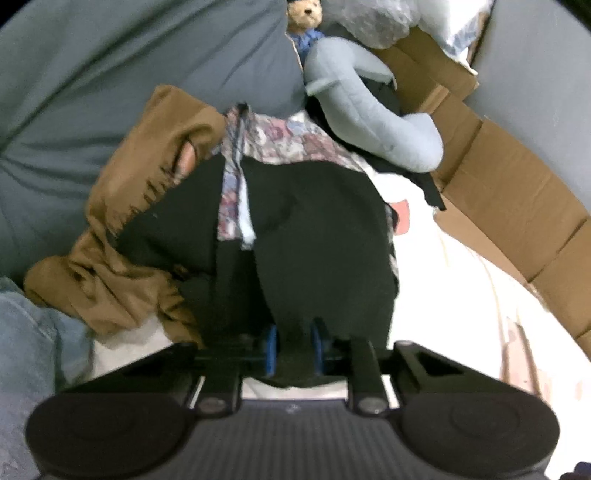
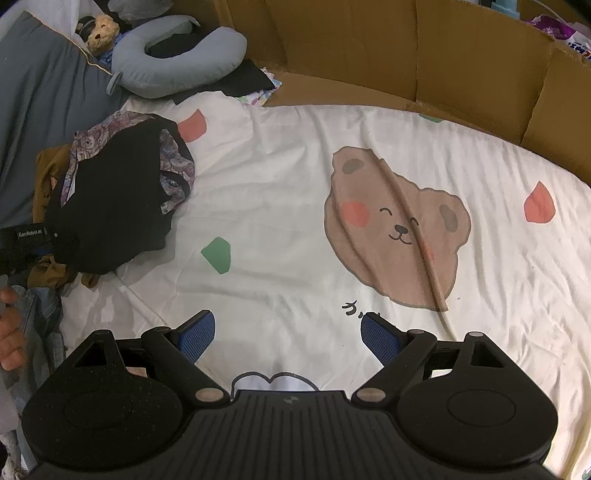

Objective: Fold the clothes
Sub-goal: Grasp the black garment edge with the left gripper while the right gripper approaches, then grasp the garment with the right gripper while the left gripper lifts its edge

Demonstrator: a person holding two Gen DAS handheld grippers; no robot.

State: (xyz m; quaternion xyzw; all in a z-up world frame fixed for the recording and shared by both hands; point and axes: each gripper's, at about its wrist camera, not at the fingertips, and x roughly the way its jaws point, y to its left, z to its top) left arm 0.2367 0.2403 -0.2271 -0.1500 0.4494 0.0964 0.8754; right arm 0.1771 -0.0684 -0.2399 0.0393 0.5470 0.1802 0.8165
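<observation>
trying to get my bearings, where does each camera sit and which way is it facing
Left wrist: on the left gripper, angled down at the black garment its fingers pinch.
Right wrist: on the right gripper, angled down at the bear-print sheet, fingers open; a hand at left.
Shared: black garment, neck pillow, teddy, cardboard.

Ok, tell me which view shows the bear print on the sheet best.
The right wrist view: the bear print lies whole and unobstructed on the white sheet, a crease running across it. The left wrist view shows none of it; the black garment fills that view.
</observation>
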